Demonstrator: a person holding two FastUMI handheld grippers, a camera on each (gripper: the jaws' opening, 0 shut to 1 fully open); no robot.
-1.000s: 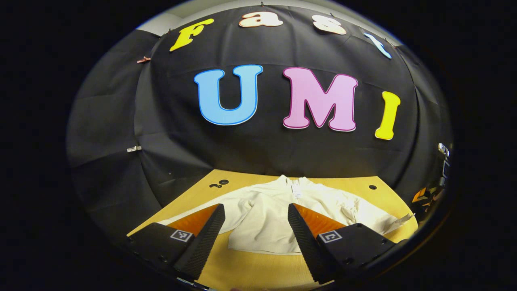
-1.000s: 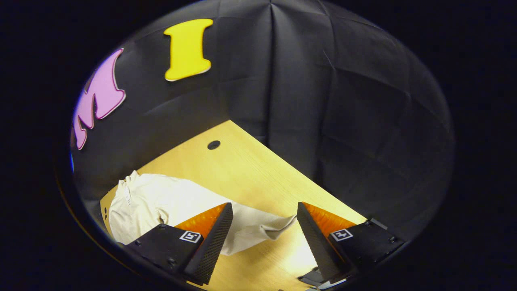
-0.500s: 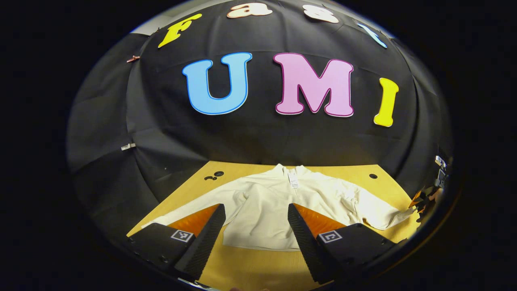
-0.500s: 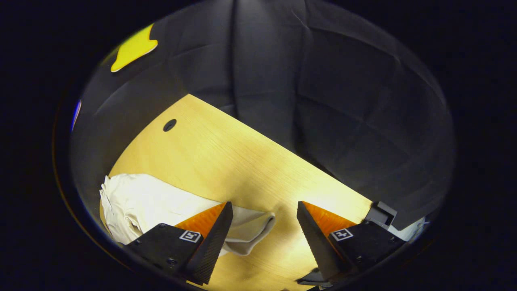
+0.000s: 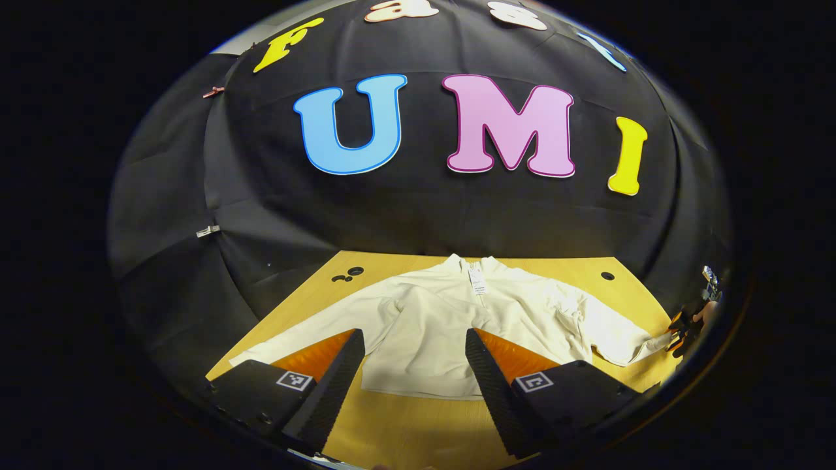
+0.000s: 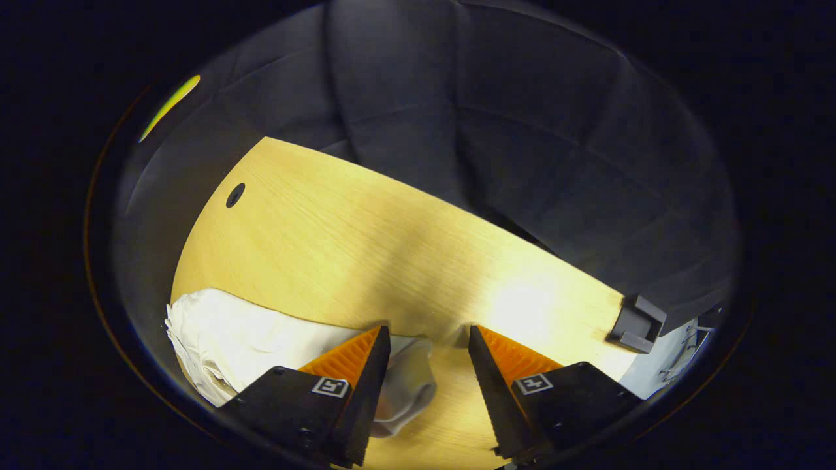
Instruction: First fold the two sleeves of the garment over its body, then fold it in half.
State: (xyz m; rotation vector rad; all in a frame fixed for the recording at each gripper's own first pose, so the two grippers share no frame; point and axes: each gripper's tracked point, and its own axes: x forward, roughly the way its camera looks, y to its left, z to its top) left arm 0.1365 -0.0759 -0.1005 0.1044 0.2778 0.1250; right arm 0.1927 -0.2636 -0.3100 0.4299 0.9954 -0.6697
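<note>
In the left gripper view, the pale wooden desk (image 5: 418, 431) carried a cream long-sleeved fabric garment (image 5: 450, 320), spread flat with its collar toward the black cloth wall (image 5: 405, 215). At the far left, the garment's left sleeve (image 5: 307, 329) lay stretched out straight toward the desk's near-left corner, unfolded. The left claw (image 5: 411, 378) stood wide open above the garment's lower hem, with nothing between its fingers and no cloth held. A small white tag (image 5: 477, 282) showed at the neckline. Farther right, the right sleeve (image 5: 607, 333) lay crumpled but extended, its cuff reaching the other claw, seen small at the view's right edge (image 5: 679, 326). In the right gripper view, the bunched sleeve end (image 6: 274, 339) lay at the lower left on the desk, its cuff (image 6: 408, 388) just beside the inner face of the left finger. The right claw (image 6: 428, 391) was partly open, the cuff between its fingers but not pinched. A dark block-shaped fitting (image 6: 637, 323) sat at the desk's right edge.
</note>
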